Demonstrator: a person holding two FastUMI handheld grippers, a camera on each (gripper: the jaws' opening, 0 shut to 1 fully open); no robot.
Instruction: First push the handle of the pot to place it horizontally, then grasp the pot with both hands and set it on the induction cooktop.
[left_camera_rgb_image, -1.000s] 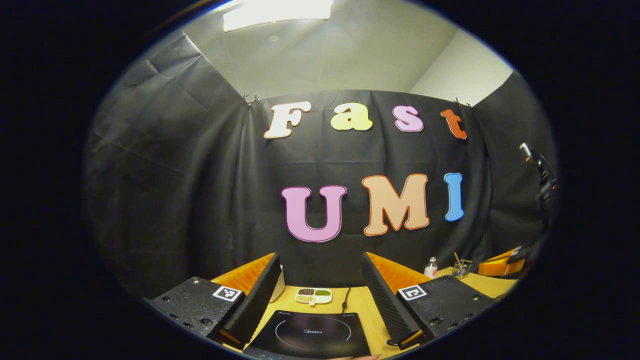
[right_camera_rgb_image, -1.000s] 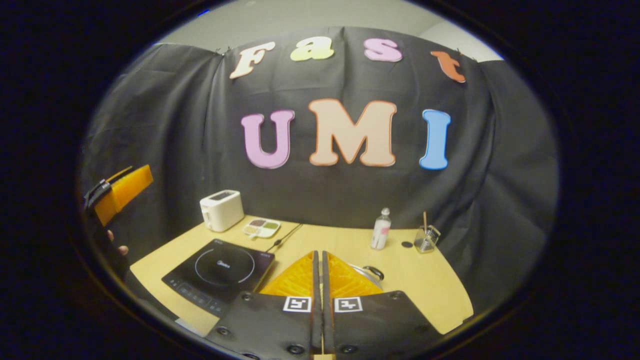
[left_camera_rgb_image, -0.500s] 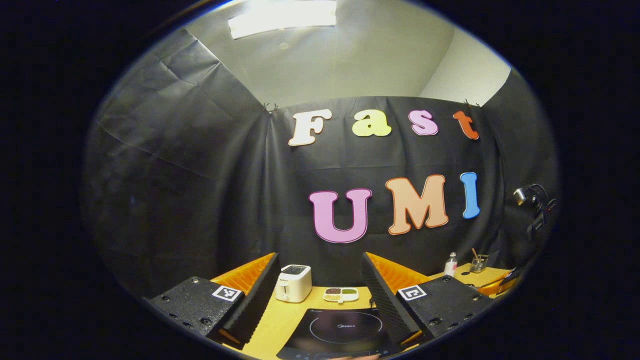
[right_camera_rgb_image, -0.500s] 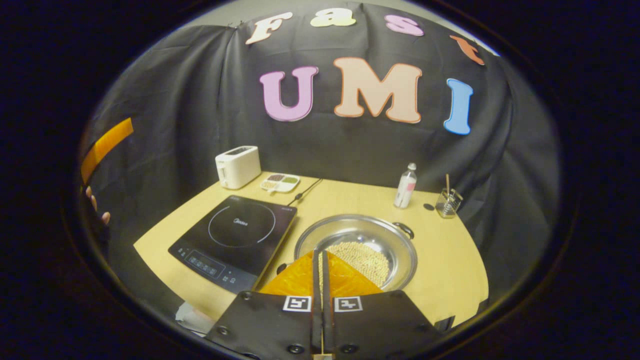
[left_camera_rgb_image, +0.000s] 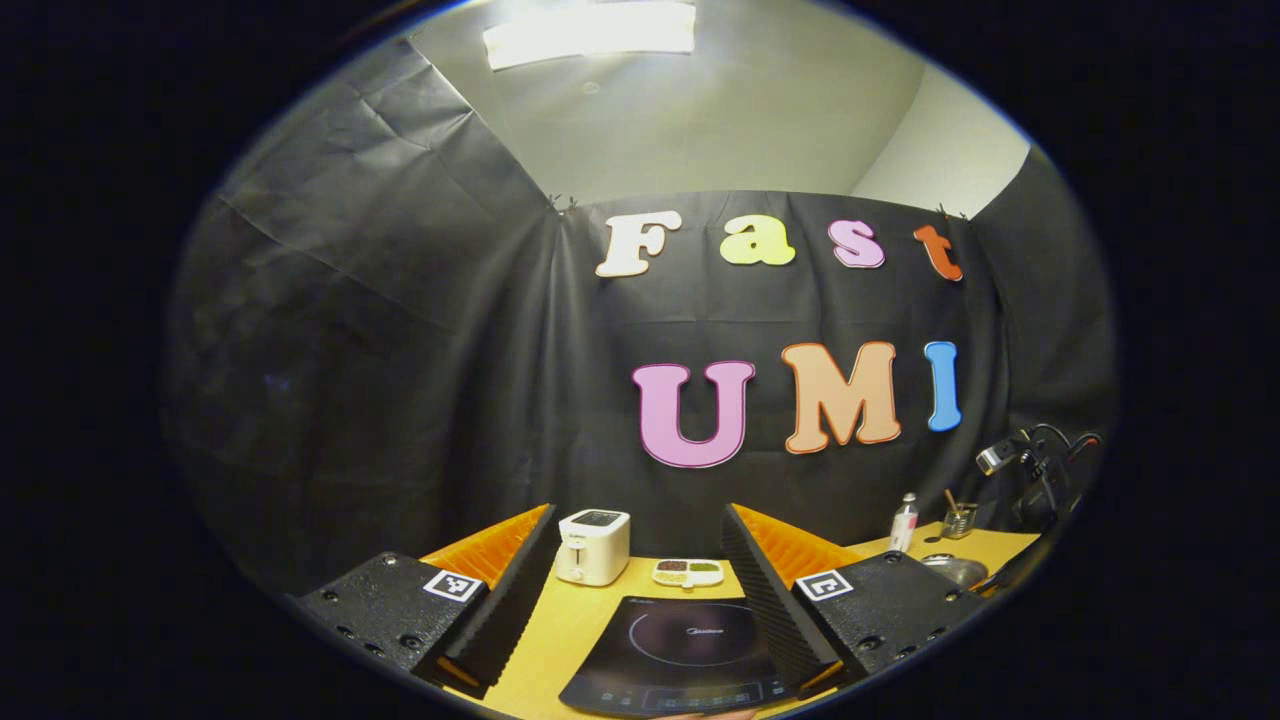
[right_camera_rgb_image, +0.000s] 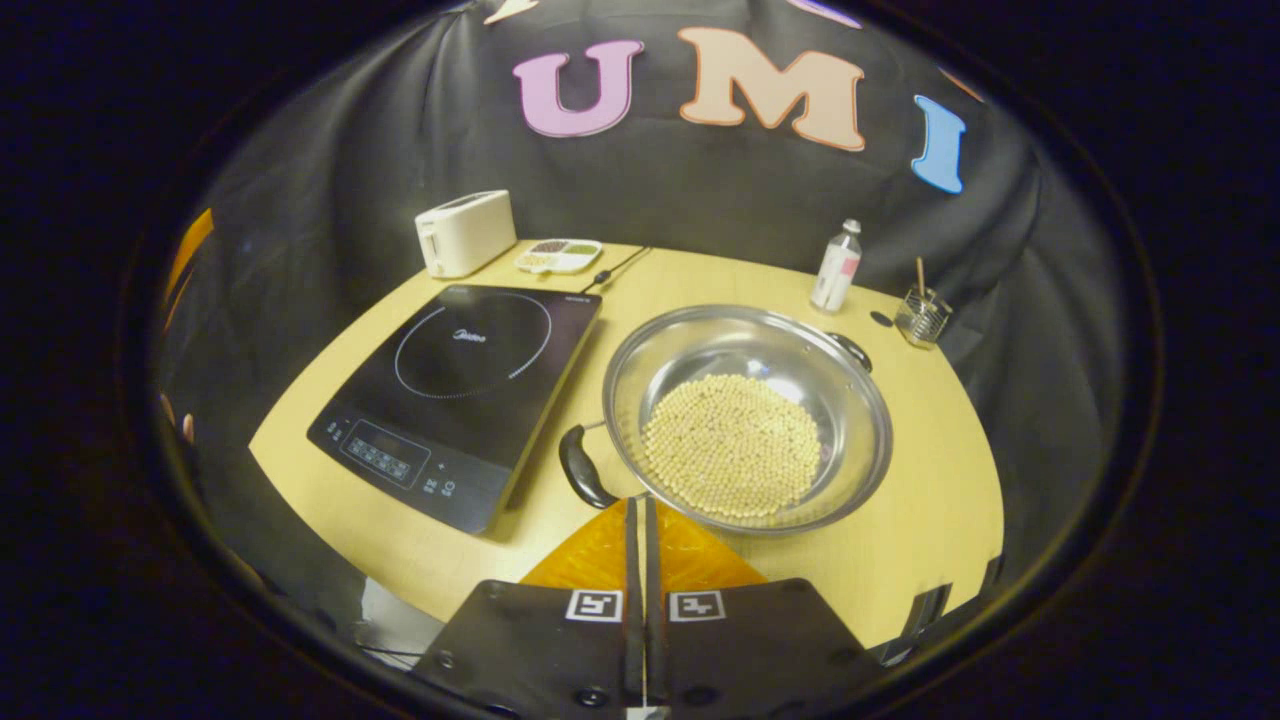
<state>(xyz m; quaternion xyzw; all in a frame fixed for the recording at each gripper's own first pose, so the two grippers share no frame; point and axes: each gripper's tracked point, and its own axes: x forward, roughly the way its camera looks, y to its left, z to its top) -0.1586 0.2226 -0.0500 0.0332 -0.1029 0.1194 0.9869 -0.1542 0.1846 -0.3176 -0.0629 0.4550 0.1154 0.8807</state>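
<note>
So the right gripper (right_camera_rgb_image: 641, 510) has its fingers pressed flat together with nothing between them, sitting above the near edge of the table (right_camera_rgb_image: 930, 500), tips just short of the pot's near rim. The pot (right_camera_rgb_image: 748, 415) is a wide shiny steel one with a pile of pale round beans (right_camera_rgb_image: 732, 445) in the bottom. It's on the wood just right of the induction cooktop (right_camera_rgb_image: 462, 390), not on it. One black handle (right_camera_rgb_image: 583, 468) sticks out at the near-left of the rim, the other (right_camera_rgb_image: 850, 350) at the far-right, so they sit on a diagonal.

The left gripper (left_camera_rgb_image: 640, 575) is spread wide, holding nothing, up above the near-left side looking over the cooktop.

Far side of the table: a white toaster (right_camera_rgb_image: 465, 232) on the left, a small divided dish (right_camera_rgb_image: 558, 256), a bottle (right_camera_rgb_image: 836, 267) and a little glass jar (right_camera_rgb_image: 922, 312) off to the right.
</note>
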